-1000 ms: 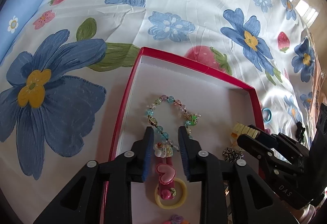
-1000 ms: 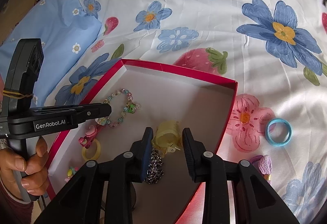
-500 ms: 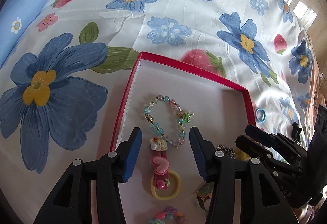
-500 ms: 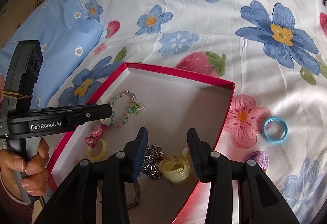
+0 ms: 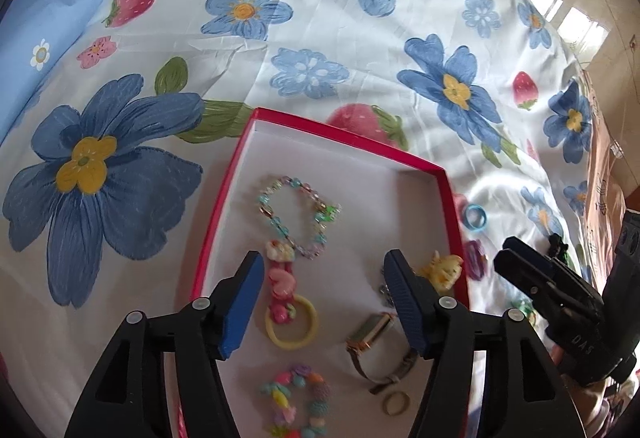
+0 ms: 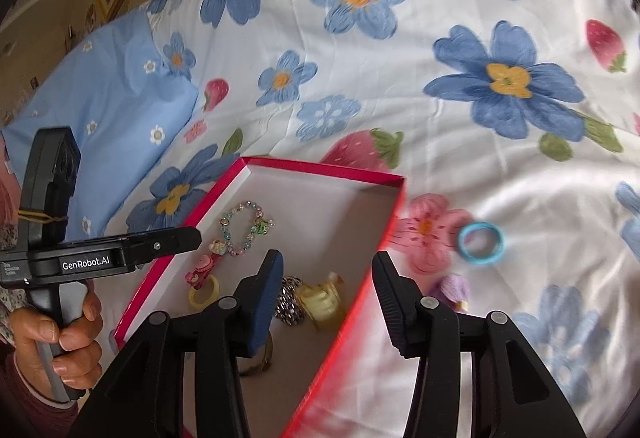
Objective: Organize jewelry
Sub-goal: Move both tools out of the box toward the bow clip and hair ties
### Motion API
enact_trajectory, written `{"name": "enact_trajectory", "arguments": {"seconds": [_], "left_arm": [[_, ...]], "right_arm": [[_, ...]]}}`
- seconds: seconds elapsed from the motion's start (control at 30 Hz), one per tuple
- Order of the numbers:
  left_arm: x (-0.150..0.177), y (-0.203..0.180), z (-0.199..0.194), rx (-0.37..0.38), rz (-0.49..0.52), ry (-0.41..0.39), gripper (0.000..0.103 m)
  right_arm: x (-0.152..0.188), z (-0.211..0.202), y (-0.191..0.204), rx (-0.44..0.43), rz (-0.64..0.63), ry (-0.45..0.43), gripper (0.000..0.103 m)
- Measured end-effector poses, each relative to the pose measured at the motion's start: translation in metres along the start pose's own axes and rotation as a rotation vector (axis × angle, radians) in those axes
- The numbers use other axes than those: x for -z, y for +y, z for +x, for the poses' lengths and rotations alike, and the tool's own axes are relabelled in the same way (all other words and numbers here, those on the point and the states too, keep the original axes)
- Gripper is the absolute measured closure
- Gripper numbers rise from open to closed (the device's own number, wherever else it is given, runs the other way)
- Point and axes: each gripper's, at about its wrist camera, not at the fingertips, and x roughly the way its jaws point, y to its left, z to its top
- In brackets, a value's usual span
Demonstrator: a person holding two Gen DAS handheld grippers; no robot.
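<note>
Left tool [image 5: 322, 278]: jaws spreading apart, nothing pinched; the pink hair clip [image 5: 282, 288] lies below, between them.
Right tool [image 6: 326, 270]: jaws spreading apart, nothing pinched; the yellow claw clip [image 6: 322, 298] lies loose beneath.
Red box [image 5: 224, 206]: on the flowered bedsheet [image 5: 304, 26], white inside.
Box contents: beaded bracelet [image 5: 298, 216] at 12 o'clock, watch [image 5: 372, 338] and gold ring [image 5: 395, 403] at 5 o'clock, pastel bracelet [image 5: 296, 404] at 6 o'clock.
Blue ring [image 6: 480, 243]: on the sheet, outside the box at 3 o'clock.

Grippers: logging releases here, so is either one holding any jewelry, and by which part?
Nothing held. Left gripper and right gripper have empty, opening jaws above the red cardboard box.
</note>
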Motion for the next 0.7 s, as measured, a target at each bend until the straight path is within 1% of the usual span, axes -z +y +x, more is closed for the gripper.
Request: {"name": "enact_trajectory", "arguments": {"seconds": [0.03, 0.1, 0.23, 0.33, 0.7], "left_arm": [[0.002, -0.001, -0.002, 0.004, 0.001, 0.000, 0.038], [0.008, -0.006, -0.008, 0.012, 0.007, 0.000, 0.036], [0.019, -0.016, -0.018, 0.027, 0.024, -0.001, 0.032], [0.027, -0.024, -0.025, 0.033, 0.044, -0.002, 0.029], [0.052, -0.061, -0.037, 0.070, 0.128, 0.023, 0.027]], "right_arm": [[0.002, -0.006, -0.002, 0.005, 0.007, -0.006, 0.052], [0.006, -0.018, -0.008, 0.015, 0.020, -0.019, 0.047], [0.020, -0.039, -0.020, 0.036, 0.055, -0.028, 0.046], [0.032, -0.056, -0.031, 0.060, 0.078, -0.030, 0.040], [0.082, -0.110, -0.073, 0.156, 0.163, -0.020, 0.039]]}}
